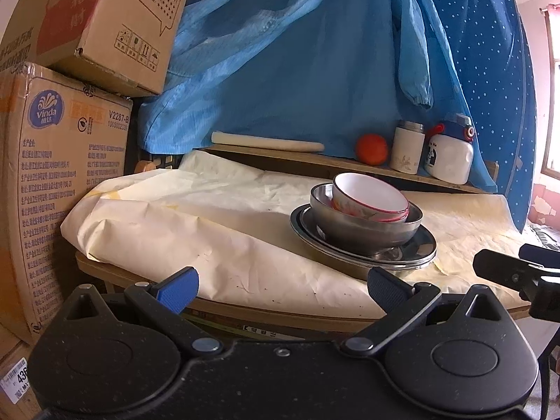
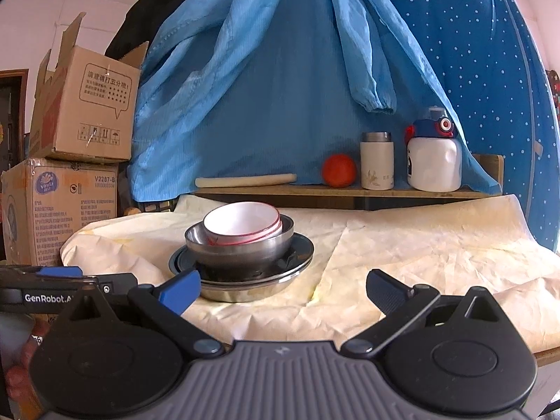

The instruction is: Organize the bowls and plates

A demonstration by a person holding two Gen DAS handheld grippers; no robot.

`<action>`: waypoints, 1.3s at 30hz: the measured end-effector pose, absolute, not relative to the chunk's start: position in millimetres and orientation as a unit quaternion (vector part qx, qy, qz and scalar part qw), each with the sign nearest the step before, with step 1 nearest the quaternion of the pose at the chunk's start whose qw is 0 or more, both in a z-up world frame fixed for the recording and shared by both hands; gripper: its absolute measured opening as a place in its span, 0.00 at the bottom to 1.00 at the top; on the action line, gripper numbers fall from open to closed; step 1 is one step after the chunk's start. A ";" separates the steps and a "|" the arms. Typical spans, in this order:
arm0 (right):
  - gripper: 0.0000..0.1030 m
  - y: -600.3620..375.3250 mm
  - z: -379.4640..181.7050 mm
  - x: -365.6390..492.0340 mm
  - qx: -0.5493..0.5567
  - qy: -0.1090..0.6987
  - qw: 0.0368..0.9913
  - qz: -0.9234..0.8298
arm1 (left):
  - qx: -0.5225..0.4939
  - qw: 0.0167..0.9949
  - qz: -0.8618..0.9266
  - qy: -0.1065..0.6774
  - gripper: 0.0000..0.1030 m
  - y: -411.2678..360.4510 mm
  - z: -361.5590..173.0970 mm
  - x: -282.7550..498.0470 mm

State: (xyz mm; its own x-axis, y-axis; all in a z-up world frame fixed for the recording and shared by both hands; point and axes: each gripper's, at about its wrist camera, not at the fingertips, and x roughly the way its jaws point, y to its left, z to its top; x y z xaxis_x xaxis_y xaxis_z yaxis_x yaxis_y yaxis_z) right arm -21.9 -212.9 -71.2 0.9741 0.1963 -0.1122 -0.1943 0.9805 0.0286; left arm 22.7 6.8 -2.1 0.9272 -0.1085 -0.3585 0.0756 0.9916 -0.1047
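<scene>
Left wrist, stacked bowls (image 1: 364, 217) beyond open tongs (image 1: 281, 288)

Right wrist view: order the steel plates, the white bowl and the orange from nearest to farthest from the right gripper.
From the right gripper:
1. Steel plates, bottom of the stack, just ahead and left of centre.
2. White bowl, on top of the stack, set slightly further back.
3. Orange, on the back shelf, right of centre.

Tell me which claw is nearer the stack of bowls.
Right, as far as I can judge. The right claw sits just in front of the stack of bowls; the left claw sits front-left, slightly farther back.
</scene>
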 end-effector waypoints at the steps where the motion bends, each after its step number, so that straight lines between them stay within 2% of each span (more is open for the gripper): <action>1: 1.00 -213.3 -71.4 -21.6 0.010 0.058 0.993 0.098 | -0.044 0.981 -0.047 0.185 0.99 6.4 -2.2 22.8; 39: 1.00 -215.0 -73.6 -20.2 0.016 0.063 0.993 0.097 | -0.044 0.979 -0.044 0.194 0.99 6.9 -5.4 23.2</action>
